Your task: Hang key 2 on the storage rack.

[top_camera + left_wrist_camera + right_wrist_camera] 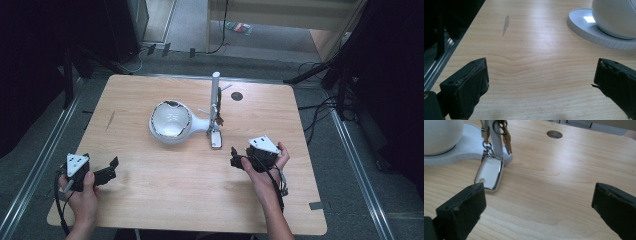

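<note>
Resting low on the worktop (150, 190), left gripper (102, 170) and right gripper (235, 157) both stand wide open, holding nothing. Silver key fob (489, 172) lies flat just ahead of the right gripper, chained to the white stand (215, 92) beside the bowl (170, 121).

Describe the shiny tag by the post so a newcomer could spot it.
Start at the white bowl stand mid-table and follow its base to the upright post. The silver tag lies flat on the wood at the post's foot, clipped to a ring; unlike the brass key hanging beside it, it's rectangular and mirror-bright.
</note>
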The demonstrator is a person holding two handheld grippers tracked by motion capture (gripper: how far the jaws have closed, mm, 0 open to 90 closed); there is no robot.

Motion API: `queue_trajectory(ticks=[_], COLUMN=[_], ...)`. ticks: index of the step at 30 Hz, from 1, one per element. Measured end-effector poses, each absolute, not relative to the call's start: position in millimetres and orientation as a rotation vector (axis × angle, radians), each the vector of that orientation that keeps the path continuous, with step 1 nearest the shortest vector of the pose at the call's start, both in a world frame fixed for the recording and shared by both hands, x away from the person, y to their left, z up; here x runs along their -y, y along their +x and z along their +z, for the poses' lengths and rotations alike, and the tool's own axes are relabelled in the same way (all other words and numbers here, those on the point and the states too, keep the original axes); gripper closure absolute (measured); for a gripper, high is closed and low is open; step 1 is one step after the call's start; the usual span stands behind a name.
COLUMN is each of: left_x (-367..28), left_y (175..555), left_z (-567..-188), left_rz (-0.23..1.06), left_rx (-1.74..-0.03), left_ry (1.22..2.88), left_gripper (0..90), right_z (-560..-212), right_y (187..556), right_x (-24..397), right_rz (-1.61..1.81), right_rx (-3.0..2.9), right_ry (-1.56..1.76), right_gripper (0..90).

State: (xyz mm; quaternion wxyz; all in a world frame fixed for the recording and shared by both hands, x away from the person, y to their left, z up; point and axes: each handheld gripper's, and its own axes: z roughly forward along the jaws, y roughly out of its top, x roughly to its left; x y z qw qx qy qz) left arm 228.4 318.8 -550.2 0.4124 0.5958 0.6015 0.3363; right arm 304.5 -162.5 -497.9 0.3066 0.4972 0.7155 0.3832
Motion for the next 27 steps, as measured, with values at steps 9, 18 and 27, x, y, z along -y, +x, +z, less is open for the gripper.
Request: queue_trajectory(ticks=[9,18,27], left_x=[-318.6,-318.4,-318.6], left_y=[228.3,228.3,228.2], left_z=[-550.0,-550.1,-550.1], left_rz=[0.845,0.847,0.847], left_rx=[-1.515,-1.514,-1.514], left_ry=[1.502,1.501,1.501], left_gripper=[0.0,0.0,0.0], right_z=[-503.9,-507.2,-509.2], right_y=[295.0,287.9,280.8], right_x=[184.1,201.3,216.7], right_rz=[0.992,0.98,0.985], right_rx=[-1.891,-1.876,-1.86], right_ry=[1.33,1.355,1.37], right_gripper=[0.0,0.0,0.0])
